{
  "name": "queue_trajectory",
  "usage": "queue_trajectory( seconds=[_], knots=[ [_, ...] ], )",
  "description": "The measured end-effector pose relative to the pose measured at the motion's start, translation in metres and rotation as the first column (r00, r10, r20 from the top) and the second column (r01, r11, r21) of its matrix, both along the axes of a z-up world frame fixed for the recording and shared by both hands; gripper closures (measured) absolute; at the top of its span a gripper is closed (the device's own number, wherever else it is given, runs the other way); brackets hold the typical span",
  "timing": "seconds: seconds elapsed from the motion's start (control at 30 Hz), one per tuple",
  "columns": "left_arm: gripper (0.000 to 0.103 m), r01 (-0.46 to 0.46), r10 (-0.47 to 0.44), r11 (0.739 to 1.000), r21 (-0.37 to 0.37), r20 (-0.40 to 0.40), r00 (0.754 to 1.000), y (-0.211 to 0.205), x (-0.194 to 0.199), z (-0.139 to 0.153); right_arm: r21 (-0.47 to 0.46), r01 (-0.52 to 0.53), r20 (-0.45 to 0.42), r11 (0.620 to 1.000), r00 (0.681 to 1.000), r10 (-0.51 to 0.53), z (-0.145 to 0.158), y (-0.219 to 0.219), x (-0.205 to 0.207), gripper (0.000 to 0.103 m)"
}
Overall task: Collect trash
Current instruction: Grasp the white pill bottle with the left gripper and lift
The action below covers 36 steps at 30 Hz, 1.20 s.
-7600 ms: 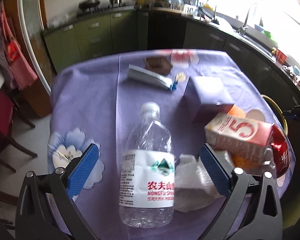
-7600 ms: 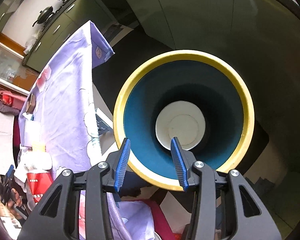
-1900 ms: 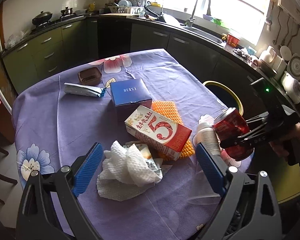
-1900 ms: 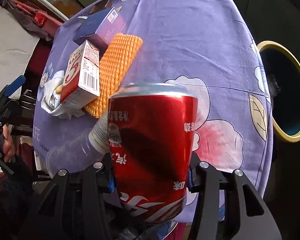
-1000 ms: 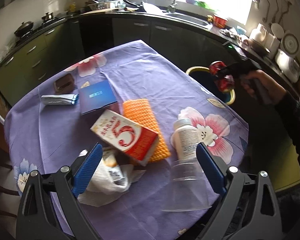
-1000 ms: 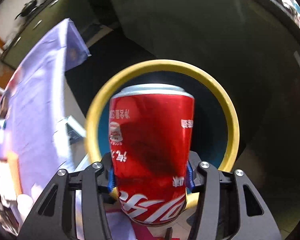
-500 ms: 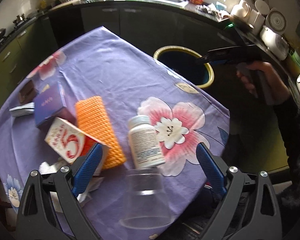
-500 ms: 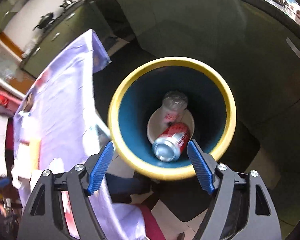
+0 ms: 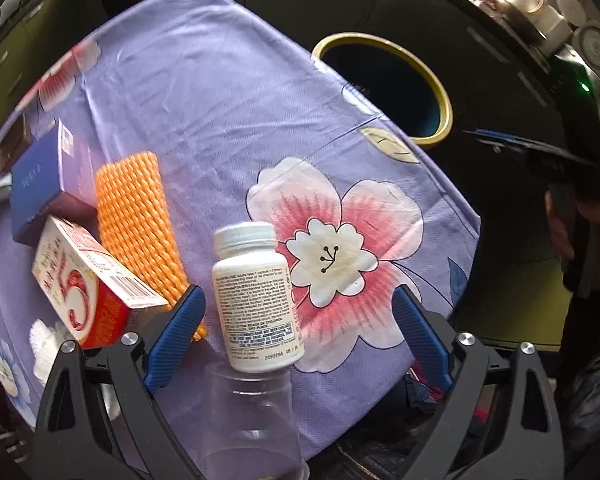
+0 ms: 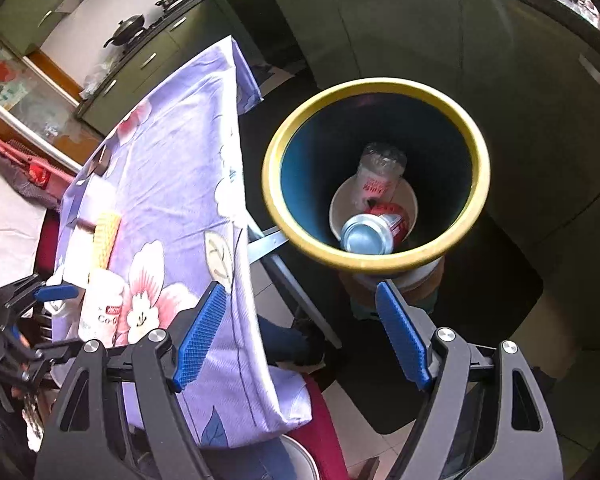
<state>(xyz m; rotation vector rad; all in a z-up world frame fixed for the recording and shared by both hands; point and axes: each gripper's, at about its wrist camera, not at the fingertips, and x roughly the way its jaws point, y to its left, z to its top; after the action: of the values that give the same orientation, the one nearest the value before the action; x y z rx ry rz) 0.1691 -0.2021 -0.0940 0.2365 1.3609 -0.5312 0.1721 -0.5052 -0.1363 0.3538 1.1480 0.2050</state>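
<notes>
While the right gripper (image 10: 296, 332) hung spread and empty above the bin (image 10: 476, 184), holding the red can (image 10: 374, 228), the left gripper (image 9: 300, 332), spread, straddled the white pill bottle (image 9: 256, 300). Advice: close squarely across its body, clear of the clear cup (image 9: 252, 420).

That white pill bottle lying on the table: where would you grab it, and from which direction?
Probably across the white pill bottle's labelled body, coming down from above. It lies on its side with the cap pointing away, so its round sides face the two open fingers of the left hand-held gripper, which already straddle it. The narrower cap offers less to pinch, and the clear plastic cup crowds its base.
</notes>
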Motion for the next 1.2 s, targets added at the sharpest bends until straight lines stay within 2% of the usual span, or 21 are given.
queue_trajectory(
  seconds=[0.17,0.43,0.77,0.93,1.0,1.2],
  knots=[
    [0.017,-0.033,0.033,0.999,0.007,-0.048,0.998,-0.002,0.008,-0.010,0.015,-0.007,0.006,1.000,1.000,0.007,-0.001,0.002,-0.007,0.026],
    [0.026,-0.061,0.064,0.996,0.066,-0.046,0.997,-0.002,0.018,-0.021,0.030,-0.021,0.007,0.999,1.000,0.020,-0.006,0.003,-0.011,0.026],
    [0.041,-0.030,0.042,0.991,0.132,-0.087,0.995,-0.013,0.021,-0.048,0.037,-0.041,0.005,0.998,0.999,0.041,-0.008,0.009,-0.012,0.026],
    [0.049,-0.023,0.032,0.989,0.147,-0.061,0.998,-0.018,0.026,-0.047,0.039,-0.046,0.006,0.998,0.999,0.046,-0.007,0.011,-0.013,0.026],
    [0.058,-0.021,0.029,0.989,0.149,-0.053,0.998,-0.020,0.028,-0.045,0.040,-0.045,0.008,0.998,0.999,0.044,-0.007,0.011,-0.014,0.026],
    [0.058,-0.006,0.013,0.990,0.142,-0.048,0.999,-0.028,0.030,-0.041,0.045,-0.041,0.011,0.998,0.999,0.040,-0.008,0.009,-0.015,0.026]
  ],
)
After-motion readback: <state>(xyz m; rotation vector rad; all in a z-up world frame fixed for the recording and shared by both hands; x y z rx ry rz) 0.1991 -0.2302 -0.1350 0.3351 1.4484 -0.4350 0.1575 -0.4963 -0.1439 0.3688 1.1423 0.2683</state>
